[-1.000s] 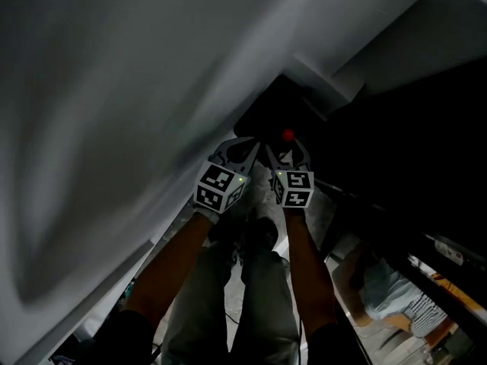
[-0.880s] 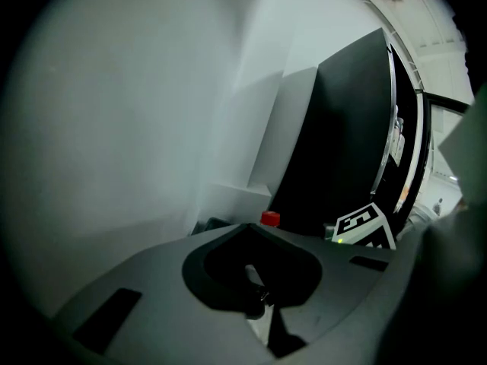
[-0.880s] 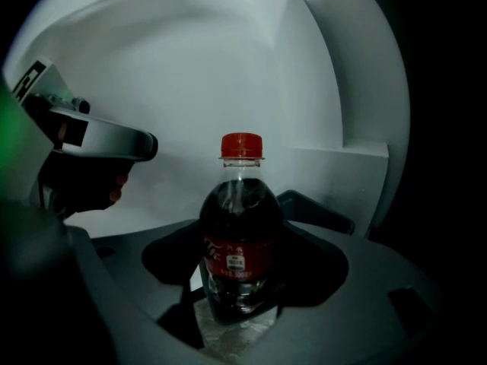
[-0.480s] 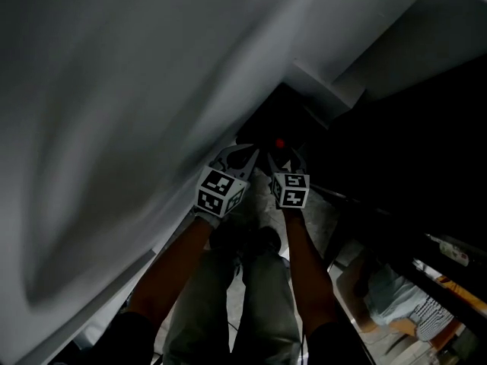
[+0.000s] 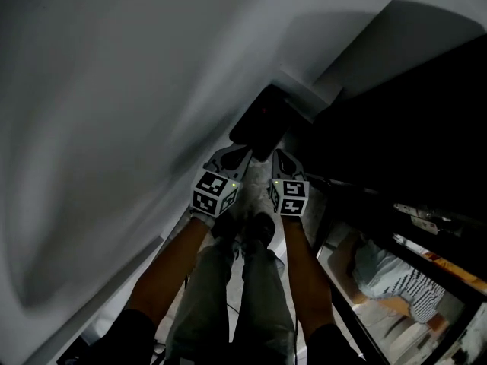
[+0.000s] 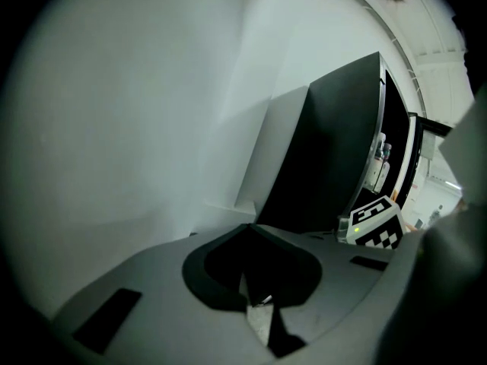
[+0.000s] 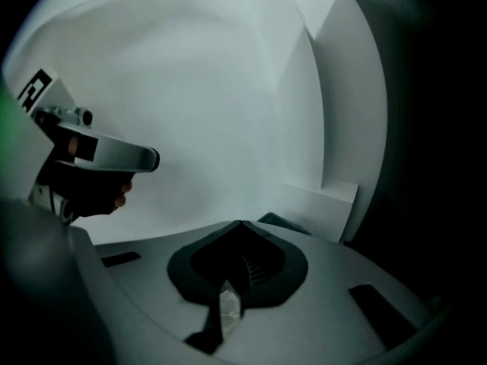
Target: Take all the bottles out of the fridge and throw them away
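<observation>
Both claws hold nothing. The left claw (image 6: 247, 228) is closed tip to tip, and the right claw (image 7: 240, 223) has just snapped closed with nothing between its jaws. One black bin (image 5: 260, 122) sits just ahead of them. I judge work remains: two clear plastic bottles (image 6: 379, 164) stand in the black fridge (image 6: 327, 150), well ahead-right of the left claw.

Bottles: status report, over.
Left gripper shut, empty. Right gripper just closed, nothing between the jaws. Bottles still showing in the open fridge. No obstruction seen; views are dim.
</observation>
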### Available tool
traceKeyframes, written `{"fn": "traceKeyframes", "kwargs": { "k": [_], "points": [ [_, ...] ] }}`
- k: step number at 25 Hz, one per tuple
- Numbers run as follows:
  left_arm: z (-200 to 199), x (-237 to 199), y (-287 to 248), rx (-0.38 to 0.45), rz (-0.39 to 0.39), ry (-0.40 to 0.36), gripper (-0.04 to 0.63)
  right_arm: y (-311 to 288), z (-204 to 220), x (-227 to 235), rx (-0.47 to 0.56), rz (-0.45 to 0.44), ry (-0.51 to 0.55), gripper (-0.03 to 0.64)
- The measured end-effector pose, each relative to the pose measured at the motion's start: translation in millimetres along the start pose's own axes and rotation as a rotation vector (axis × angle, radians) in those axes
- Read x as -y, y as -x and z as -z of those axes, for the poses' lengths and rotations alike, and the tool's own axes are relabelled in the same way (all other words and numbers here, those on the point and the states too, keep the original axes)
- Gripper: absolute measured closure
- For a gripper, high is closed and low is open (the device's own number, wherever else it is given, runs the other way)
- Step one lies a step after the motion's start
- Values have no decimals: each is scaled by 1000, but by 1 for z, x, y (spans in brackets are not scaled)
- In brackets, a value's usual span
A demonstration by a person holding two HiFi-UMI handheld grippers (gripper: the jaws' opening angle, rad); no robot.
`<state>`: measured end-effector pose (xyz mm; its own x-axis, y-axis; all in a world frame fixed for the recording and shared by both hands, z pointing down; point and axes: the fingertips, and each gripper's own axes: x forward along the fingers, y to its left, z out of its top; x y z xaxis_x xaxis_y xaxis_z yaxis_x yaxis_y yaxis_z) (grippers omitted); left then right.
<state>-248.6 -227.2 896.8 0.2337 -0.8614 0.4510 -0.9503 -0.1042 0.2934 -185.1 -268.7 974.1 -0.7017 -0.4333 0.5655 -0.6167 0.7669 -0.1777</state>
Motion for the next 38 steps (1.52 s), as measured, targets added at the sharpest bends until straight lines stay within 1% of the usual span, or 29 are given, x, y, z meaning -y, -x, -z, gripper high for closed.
{"fn": "traceKeyframes", "kwargs": {
  "k": [5,8,12,15,17,21,23,25,29,33,38],
  "points": [
    [-66,31,38,18,28,-9,589,64,-75,-23,44,2,-2,609],
    [-105,55,63,12,48,-11,589,110,-124,-35,67,15,-8,609],
    [-162,90,104,7,72,-47,589,181,-195,-49,118,42,-35,609],
    [-217,112,134,50,82,-87,589,229,-251,-54,184,71,-43,609],
    [-252,127,156,85,78,-105,589,262,-282,-59,226,85,-55,609],
    [-301,162,201,137,86,-116,589,325,-317,-77,279,90,-77,609],
    [-318,179,215,151,96,-119,589,348,-329,-83,292,93,-67,609],
    [-326,198,226,152,109,-121,589,371,-335,-87,306,98,-56,609],
    [-325,249,233,151,164,-125,589,420,-330,-78,327,122,-33,609],
    [-315,312,227,133,209,-147,589,476,-311,-48,330,159,-45,609],
    [-308,398,216,134,261,-168,589,556,-278,5,327,231,-47,609]
  ]
}}
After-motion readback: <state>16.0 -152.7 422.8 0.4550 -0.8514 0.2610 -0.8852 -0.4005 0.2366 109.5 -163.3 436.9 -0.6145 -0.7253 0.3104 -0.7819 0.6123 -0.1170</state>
